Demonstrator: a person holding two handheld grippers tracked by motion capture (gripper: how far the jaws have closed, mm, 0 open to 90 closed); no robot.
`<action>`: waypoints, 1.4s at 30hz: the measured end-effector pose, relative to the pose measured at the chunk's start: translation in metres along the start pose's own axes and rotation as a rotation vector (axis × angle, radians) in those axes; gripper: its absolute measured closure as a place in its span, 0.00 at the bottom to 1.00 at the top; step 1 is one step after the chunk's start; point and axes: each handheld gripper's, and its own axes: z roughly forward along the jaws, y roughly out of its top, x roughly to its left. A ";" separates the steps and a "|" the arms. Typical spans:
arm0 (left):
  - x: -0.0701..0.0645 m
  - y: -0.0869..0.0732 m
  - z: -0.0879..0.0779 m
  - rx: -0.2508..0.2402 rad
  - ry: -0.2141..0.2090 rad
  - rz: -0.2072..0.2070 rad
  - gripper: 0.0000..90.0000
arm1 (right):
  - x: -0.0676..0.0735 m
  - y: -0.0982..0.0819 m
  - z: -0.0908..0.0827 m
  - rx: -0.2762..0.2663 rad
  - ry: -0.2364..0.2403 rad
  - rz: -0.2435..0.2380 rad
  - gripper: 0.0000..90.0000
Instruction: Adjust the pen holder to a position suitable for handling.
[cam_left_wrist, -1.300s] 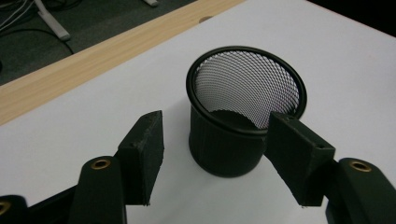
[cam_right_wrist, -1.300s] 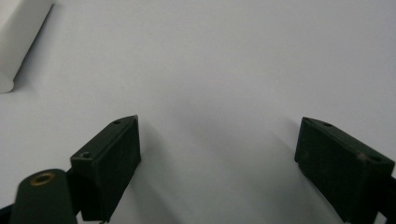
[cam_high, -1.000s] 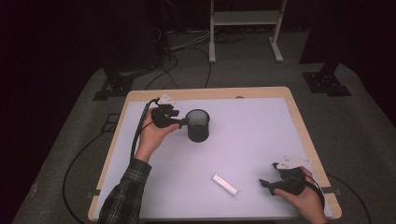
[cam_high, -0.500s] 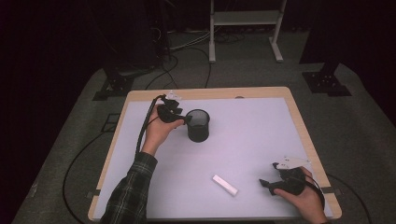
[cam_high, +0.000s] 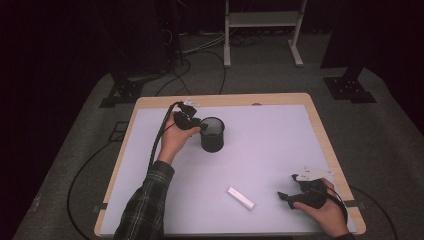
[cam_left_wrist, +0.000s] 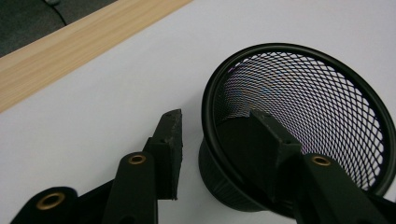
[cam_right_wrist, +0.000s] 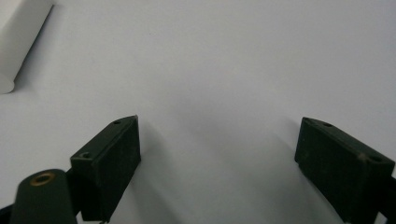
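A: One black mesh cup (cam_high: 212, 133) stood upright on the table (cam_high: 280, 145), left of centre and toward the far edge. Its rim sat between the left gripper's (cam_left_wrist: 219, 135) fingers: one finger (cam_left_wrist: 273, 140) inside the cup against the mesh wall, the other (cam_left_wrist: 169, 140) outside, clear of the wall with a strip of table showing between.

B: Clamped, then?

A: No. Those fingers had just been closing with the cup wall between them, but the outer pad was not pressing on it. Released, straddling the rim. The high view showed the left hand (cam_high: 172, 140) just beside the cup on its left, cable trailing back toward the person.

B: Anything else on the table?

A: One small white stick (cam_high: 241, 198), lying flat near the front edge, well apart from the cup. The right gripper view had its blunt end at top left (cam_right_wrist: 16, 42).

B: Right side?

A: Right gripper (cam_right_wrist: 217, 154) was spread wide, nothing between the fingers, bare table under them. The high view had it at the front right corner (cam_high: 287, 196), in the right hand (cam_high: 322, 207), pointing left toward the white stick, near it but not touching.

B: Table surface?

A: Pale sheet with a wooden border.
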 end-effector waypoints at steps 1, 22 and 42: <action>-0.001 0.002 0.001 0.011 0.004 0.010 0.63 | 0.000 0.000 0.000 0.000 0.000 -0.001 0.14; -0.005 0.010 0.018 0.090 0.029 0.016 0.85 | 0.000 0.000 0.000 -0.001 0.000 -0.001 0.14; -0.023 0.019 0.010 0.111 -0.016 0.051 0.92 | 0.000 0.000 0.000 0.000 0.000 0.000 0.14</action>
